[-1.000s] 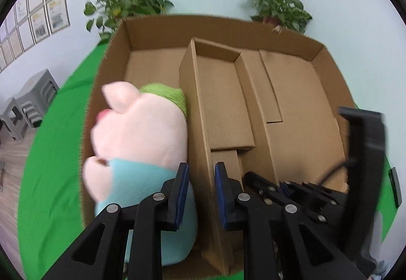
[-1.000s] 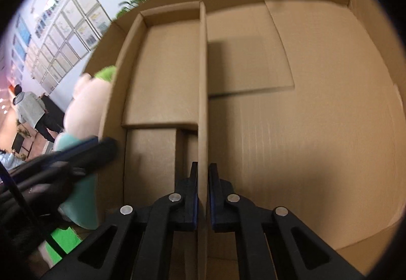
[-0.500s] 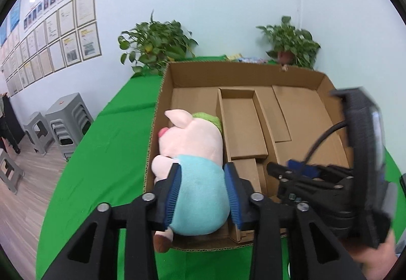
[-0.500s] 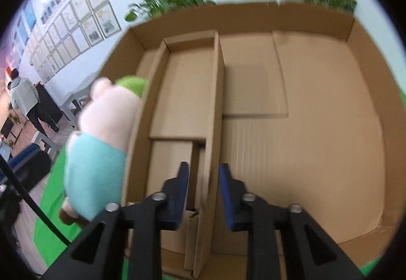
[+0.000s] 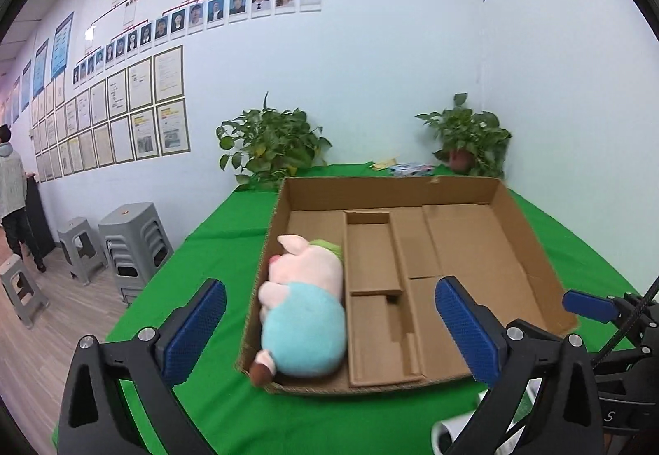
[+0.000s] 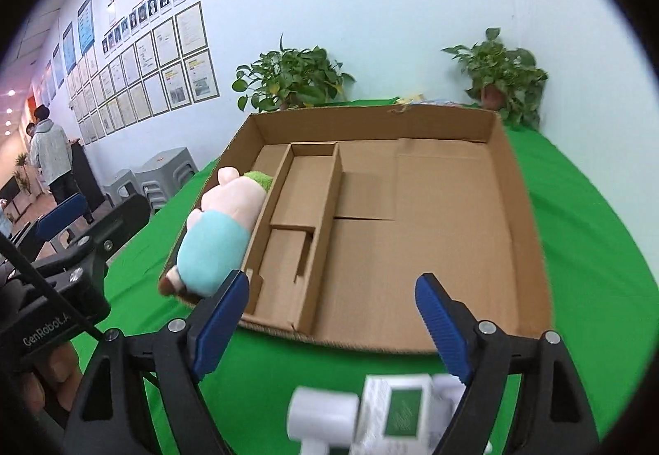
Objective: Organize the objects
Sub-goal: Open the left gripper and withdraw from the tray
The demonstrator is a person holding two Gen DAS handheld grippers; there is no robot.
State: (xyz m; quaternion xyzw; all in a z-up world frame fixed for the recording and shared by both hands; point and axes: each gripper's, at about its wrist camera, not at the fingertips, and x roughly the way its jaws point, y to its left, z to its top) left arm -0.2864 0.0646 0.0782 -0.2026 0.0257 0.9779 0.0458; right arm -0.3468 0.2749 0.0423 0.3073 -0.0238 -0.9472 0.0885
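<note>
A shallow cardboard box (image 5: 531, 245) (image 6: 523, 207) with inner dividers lies on the green table. A pink plush pig in a light blue shirt (image 5: 304, 306) (image 6: 218, 232) lies in its left compartment. My left gripper (image 5: 329, 331) is open and empty, held back above the box's near edge. My right gripper (image 6: 333, 327) is open and empty, also back from the box. Below it lie a white box with a green label (image 6: 395, 409) and a white roll (image 6: 321, 418) on the table.
Two potted plants (image 5: 267, 146) (image 5: 469, 137) stand at the table's far edge behind the box. Grey stools (image 5: 132, 245) stand on the floor to the left. A person (image 6: 49, 154) stands far left by the wall.
Both grippers have opened wide and pulled back and up from the box. The left one let go of the pig; the right one let go of the divider.
</note>
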